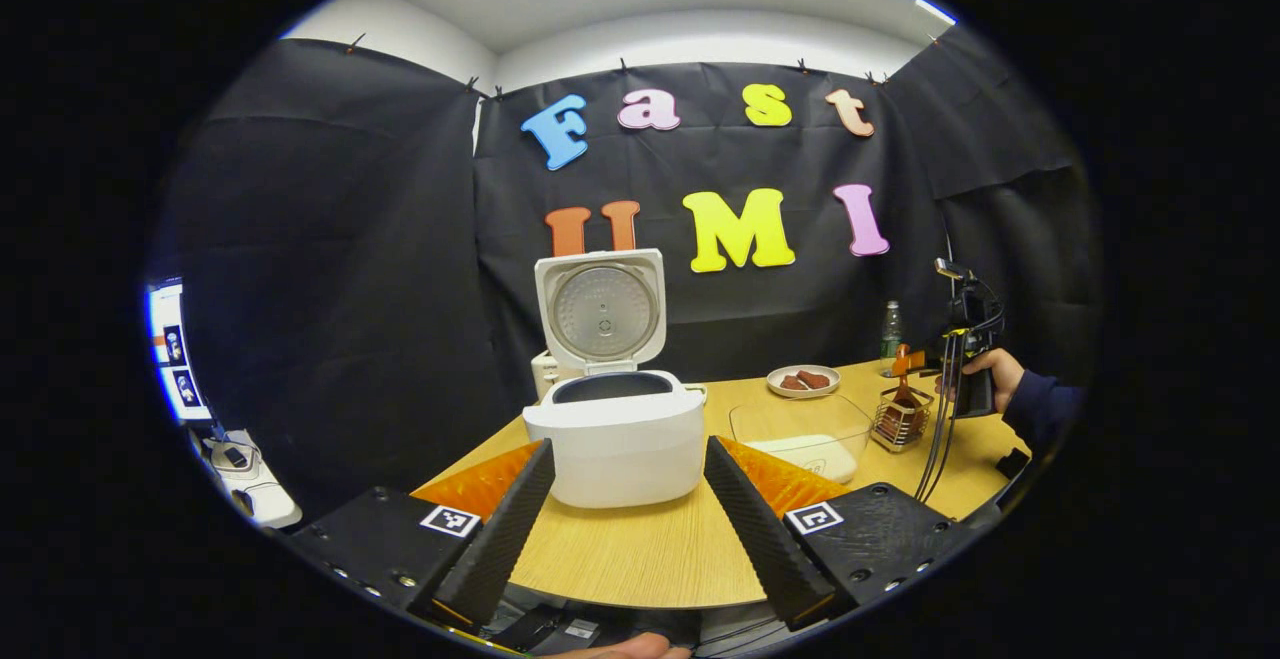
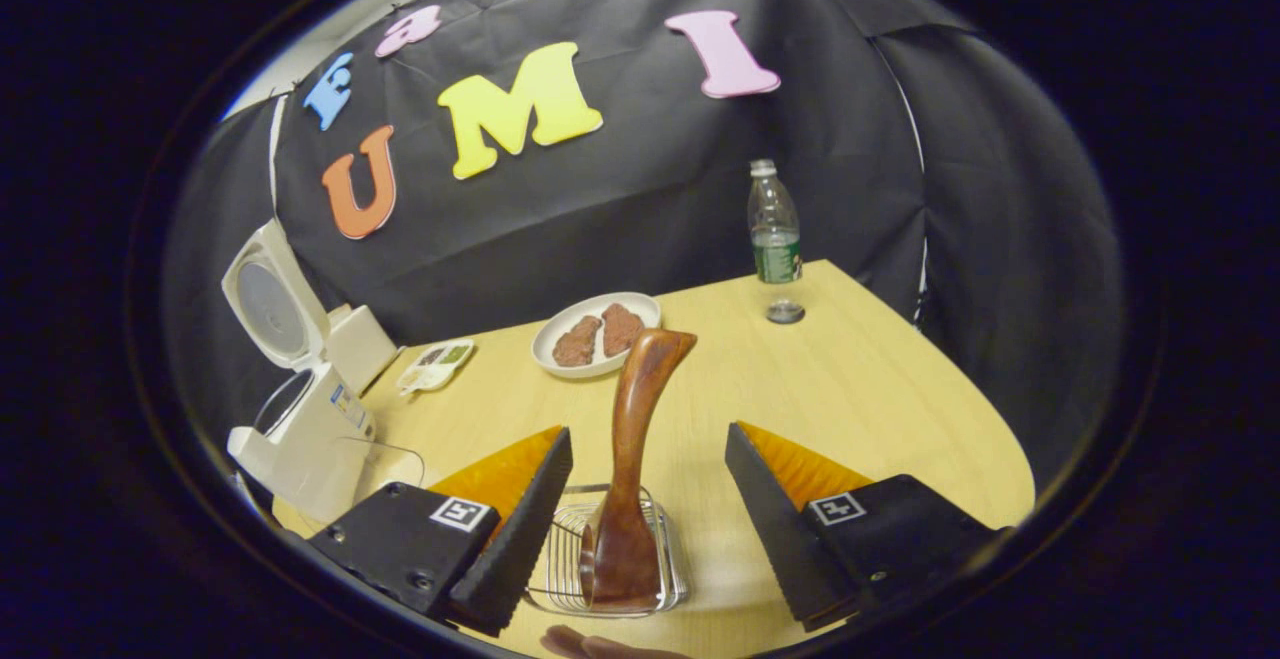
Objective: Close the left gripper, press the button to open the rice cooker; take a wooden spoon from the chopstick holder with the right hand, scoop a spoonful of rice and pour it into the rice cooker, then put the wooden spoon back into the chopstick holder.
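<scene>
The dark brown carved wooden spoon [image 2: 630,459] stands bowl-down in a small wire chopstick holder [image 2: 610,559] near the front edge of the pale wooden worktop [image 2: 860,389], its handle leaning away and ending in a flared tip. The right gripper [image 2: 640,529] hangs just above the holder with its jaws spread wide, the spoon's shaft between them but touched by neither. The spoon looks rigid, light and smoothly polished, so it may slip or swivel in a loose pinch; a sound hold would likely be on the straight shaft below the flared tip, where the jaws can close squarely. The wire holder looks light too and could lift or tip if the spoon drags on it.

The white rice cooker [image 1: 615,439] sits toward the worktop's left edge with its lid standing open, so the button step appears done. The left gripper [image 1: 625,509] faces it with jaws parted, holding nothing. A clear glass container of white rice [image 1: 800,434] lies just beside the cooker, between it and the holder.

A sticker shows on the cooker's side, too small to make out, as is the label on the clear plastic bottle [image 2: 773,234] at the far edge
</scene>
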Demonstrator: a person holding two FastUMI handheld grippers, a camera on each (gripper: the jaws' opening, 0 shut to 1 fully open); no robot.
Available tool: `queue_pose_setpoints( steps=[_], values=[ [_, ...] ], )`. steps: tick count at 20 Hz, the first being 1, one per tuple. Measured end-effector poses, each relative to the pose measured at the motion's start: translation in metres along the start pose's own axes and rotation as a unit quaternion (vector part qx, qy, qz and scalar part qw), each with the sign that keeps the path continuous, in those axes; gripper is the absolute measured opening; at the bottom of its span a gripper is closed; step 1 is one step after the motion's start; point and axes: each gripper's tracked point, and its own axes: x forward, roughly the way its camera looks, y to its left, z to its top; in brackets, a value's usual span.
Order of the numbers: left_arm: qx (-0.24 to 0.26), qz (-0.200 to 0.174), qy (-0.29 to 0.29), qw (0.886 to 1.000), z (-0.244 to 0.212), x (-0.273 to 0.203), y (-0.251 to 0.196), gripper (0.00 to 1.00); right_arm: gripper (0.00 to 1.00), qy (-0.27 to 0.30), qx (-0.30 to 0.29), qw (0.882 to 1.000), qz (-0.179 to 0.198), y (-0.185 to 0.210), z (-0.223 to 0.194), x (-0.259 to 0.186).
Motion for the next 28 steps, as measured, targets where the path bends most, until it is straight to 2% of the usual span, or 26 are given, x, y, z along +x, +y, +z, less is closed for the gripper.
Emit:
queue_pose_setpoints(
  steps=[1, 2, 3, 4, 5, 6, 7, 8, 9, 10, 13, 17, 20, 22, 28],
  values=[
    [0.004, -0.007, -0.003, 1.000, -0.001, 0.003, -0.002, 0.95, 0.94, 0.011, 0.011, 1.000, 0.012, 0.004, -0.003, 0.005],
    [0.005, -0.010, -0.002, 1.000, -0.004, 0.005, -0.003, 0.95, 0.98, 0.020, 0.015, 1.000, 0.013, 0.006, -0.004, 0.010],
    [0.004, -0.013, 0.003, 1.000, -0.009, 0.009, -0.002, 0.95, 0.92, 0.024, 0.020, 0.999, 0.016, 0.007, -0.005, 0.016],
    [0.003, -0.015, 0.007, 1.000, -0.013, 0.012, -0.001, 0.95, 0.91, 0.032, 0.026, 0.999, 0.022, 0.010, -0.007, 0.020],
    [0.002, -0.016, 0.010, 1.000, -0.016, 0.015, -0.001, 0.95, 0.80, 0.033, 0.037, 0.998, 0.026, 0.011, -0.007, 0.022],
    [0.006, -0.015, 0.011, 1.000, -0.019, 0.015, 0.001, 0.95, 0.76, 0.032, 0.040, 0.998, 0.026, 0.011, -0.006, 0.024],
    [0.012, -0.012, 0.011, 1.000, -0.021, 0.017, 0.002, 0.96, 0.50, 0.028, 0.041, 0.999, 0.015, 0.006, -0.005, 0.022],
    [0.016, -0.010, 0.011, 1.000, -0.023, 0.019, 0.002, 0.96, 0.53, 0.018, 0.041, 0.999, 0.018, 0.007, -0.001, 0.020],
    [0.016, -0.013, 0.013, 1.000, -0.025, 0.019, 0.000, 0.95, 0.27, 0.015, 0.037, 0.999, 0.007, 0.005, 0.000, 0.017],
    [0.014, -0.018, 0.014, 1.000, -0.028, 0.018, -0.003, 0.95, 0.22, 0.009, 0.036, 0.999, 0.003, 0.003, 0.001, 0.014],
    [0.007, -0.027, 0.010, 1.000, -0.026, 0.012, -0.004, 0.95, 0.19, -0.003, 0.043, 0.999, 0.006, 0.008, 0.006, -0.001],
    [0.011, -0.017, 0.005, 1.000, -0.025, 0.005, 0.008, 0.95, 0.18, -0.041, 0.030, 0.999, -0.011, 0.008, 0.023, -0.028],
    [0.006, -0.014, 0.000, 1.000, -0.021, -0.010, 0.014, 0.95, 0.16, -0.064, -0.008, 0.998, -0.015, 0.020, 0.033, -0.053],
    [0.001, -0.010, -0.007, 1.000, -0.016, -0.020, 0.024, 0.95, 0.13, -0.096, -0.034, 0.994, -0.031, 0.026, 0.048, -0.072],
    [-0.010, -0.007, -0.023, 1.000, -0.006, -0.043, 0.037, 0.95, 0.13, -0.153, -0.087, 0.984, -0.039, 0.080, 0.073, -0.130]
  ],
)
